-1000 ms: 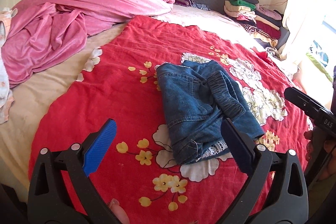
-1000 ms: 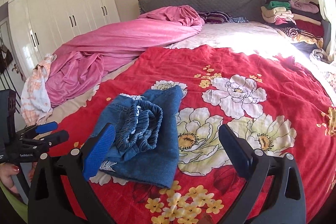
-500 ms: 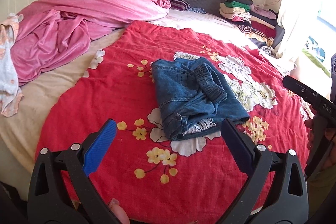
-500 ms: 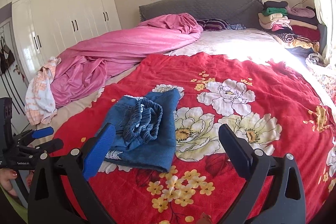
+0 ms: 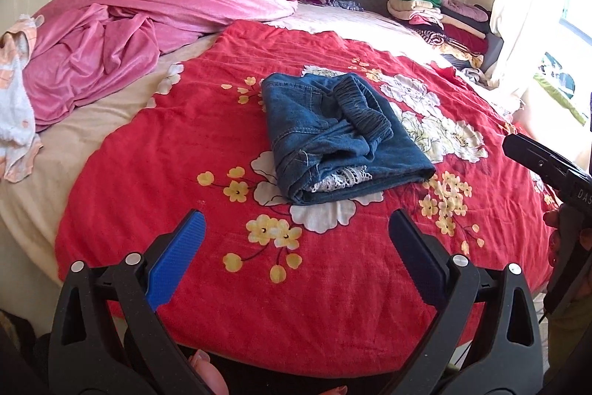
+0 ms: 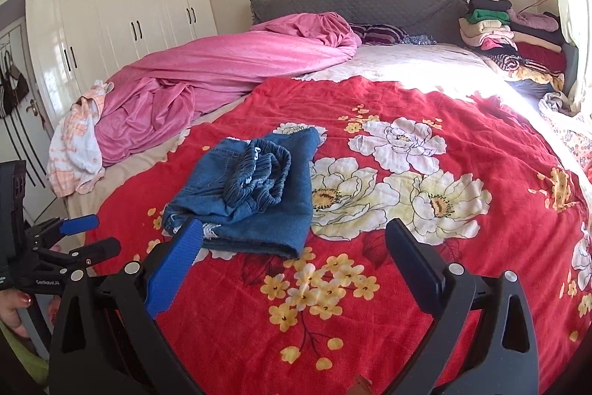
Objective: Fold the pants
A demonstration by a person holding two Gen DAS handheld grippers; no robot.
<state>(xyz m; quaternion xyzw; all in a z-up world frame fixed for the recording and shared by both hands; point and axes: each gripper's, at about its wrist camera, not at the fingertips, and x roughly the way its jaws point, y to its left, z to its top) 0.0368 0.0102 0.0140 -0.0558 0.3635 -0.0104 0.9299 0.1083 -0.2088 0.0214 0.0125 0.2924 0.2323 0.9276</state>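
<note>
As the left wrist view pulls back, the left gripper [image 5: 294, 239] hangs spread and empty, the folded pants [image 5: 340, 136] lying mid-blanket [image 5: 166, 180]. From the right wrist view, the right gripper [image 6: 294, 243] also retreats agape; folding looks finished.

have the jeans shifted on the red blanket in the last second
No. The jeans lie on the same white flowers of the red blanket as before, near edge over the same bloom. They only look farther off because both hand-held grippers drew back toward the bed's foot.
</note>
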